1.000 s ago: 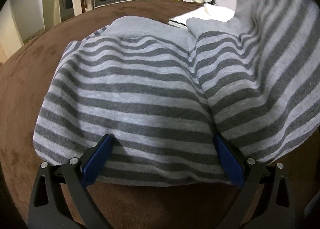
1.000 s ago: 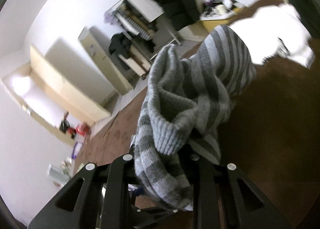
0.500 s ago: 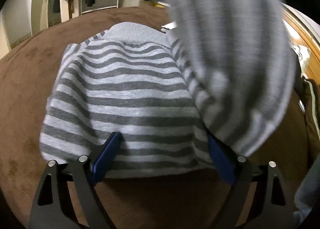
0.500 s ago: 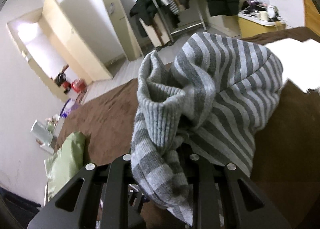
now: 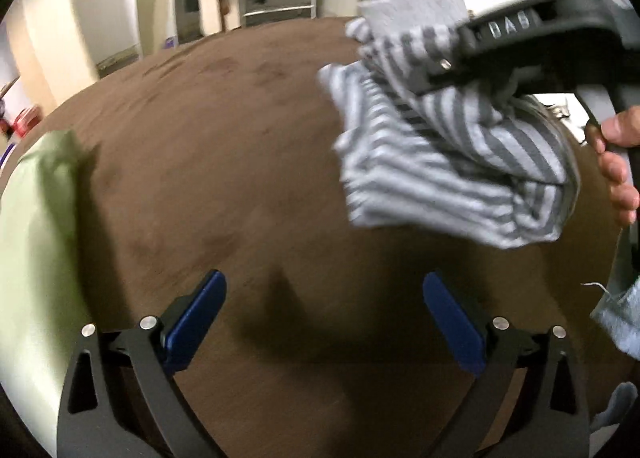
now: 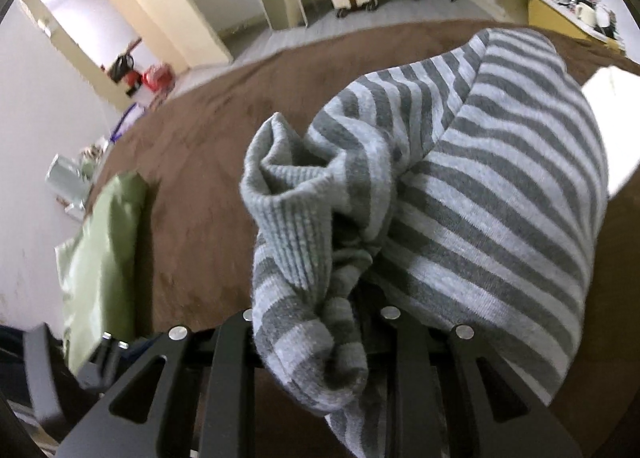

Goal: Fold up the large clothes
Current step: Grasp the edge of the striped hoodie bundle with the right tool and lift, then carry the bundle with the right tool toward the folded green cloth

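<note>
R tongs (image 6: 316, 322) clamped on bunched striped sweater (image 6: 480, 186), L tongs (image 5: 324, 298) opening, empty, over brown blanket (image 5: 200, 158), prob. bed

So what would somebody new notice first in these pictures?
A bunched grey-and-white striped knit sweater hangs clamped in the right gripper, above a brown plush surface. The left gripper, blue-padded, gapes over bare brown below it, and a pale green cloth lies at the left edge.
</note>
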`<move>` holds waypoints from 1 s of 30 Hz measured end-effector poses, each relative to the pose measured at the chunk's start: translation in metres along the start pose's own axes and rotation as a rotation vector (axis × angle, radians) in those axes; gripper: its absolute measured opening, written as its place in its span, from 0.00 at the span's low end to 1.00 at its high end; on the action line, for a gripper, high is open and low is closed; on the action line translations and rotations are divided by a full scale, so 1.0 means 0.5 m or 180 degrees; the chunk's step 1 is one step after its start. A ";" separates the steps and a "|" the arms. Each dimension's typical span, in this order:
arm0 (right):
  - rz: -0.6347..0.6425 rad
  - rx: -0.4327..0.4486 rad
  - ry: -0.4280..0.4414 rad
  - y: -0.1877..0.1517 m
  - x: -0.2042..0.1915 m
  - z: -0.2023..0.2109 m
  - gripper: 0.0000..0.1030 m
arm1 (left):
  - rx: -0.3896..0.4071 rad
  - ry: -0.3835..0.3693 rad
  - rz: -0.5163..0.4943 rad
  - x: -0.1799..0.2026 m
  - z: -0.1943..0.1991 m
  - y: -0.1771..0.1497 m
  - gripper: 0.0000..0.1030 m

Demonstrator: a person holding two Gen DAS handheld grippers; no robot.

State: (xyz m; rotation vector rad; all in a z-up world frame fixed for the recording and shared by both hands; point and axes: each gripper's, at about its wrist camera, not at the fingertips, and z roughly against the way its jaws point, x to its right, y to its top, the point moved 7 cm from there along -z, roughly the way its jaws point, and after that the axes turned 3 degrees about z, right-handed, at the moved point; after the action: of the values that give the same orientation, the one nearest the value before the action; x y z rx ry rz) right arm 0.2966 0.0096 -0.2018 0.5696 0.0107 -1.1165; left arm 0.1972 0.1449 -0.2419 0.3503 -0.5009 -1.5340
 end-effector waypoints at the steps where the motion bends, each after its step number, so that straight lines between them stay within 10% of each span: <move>1: 0.0032 -0.0028 -0.0008 -0.004 -0.004 -0.009 0.22 | -0.0005 0.0038 0.0032 -0.013 0.004 -0.008 0.94; 8: 0.0131 -0.0085 0.0047 -0.017 -0.022 -0.015 0.38 | -0.0022 0.0185 0.0414 -0.077 0.015 -0.039 0.94; 14: 0.0234 -0.0053 0.0470 -0.032 -0.065 0.037 0.84 | 0.0076 0.0313 0.0449 -0.120 0.048 -0.026 0.94; 25: 0.0163 0.0383 -0.0272 -0.119 0.061 0.208 0.85 | 0.0662 -0.0323 0.0014 0.007 0.108 0.154 0.93; 30: -0.0081 0.0450 -0.0224 -0.139 0.124 0.212 0.85 | 0.0533 -0.0662 -0.0335 0.114 0.066 0.222 0.76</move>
State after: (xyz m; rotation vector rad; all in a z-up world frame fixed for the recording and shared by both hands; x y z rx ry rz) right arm 0.2368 -0.1106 -0.1582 0.6574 -0.1233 -1.1676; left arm 0.2732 0.0932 -0.1514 0.3521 -0.7877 -1.6438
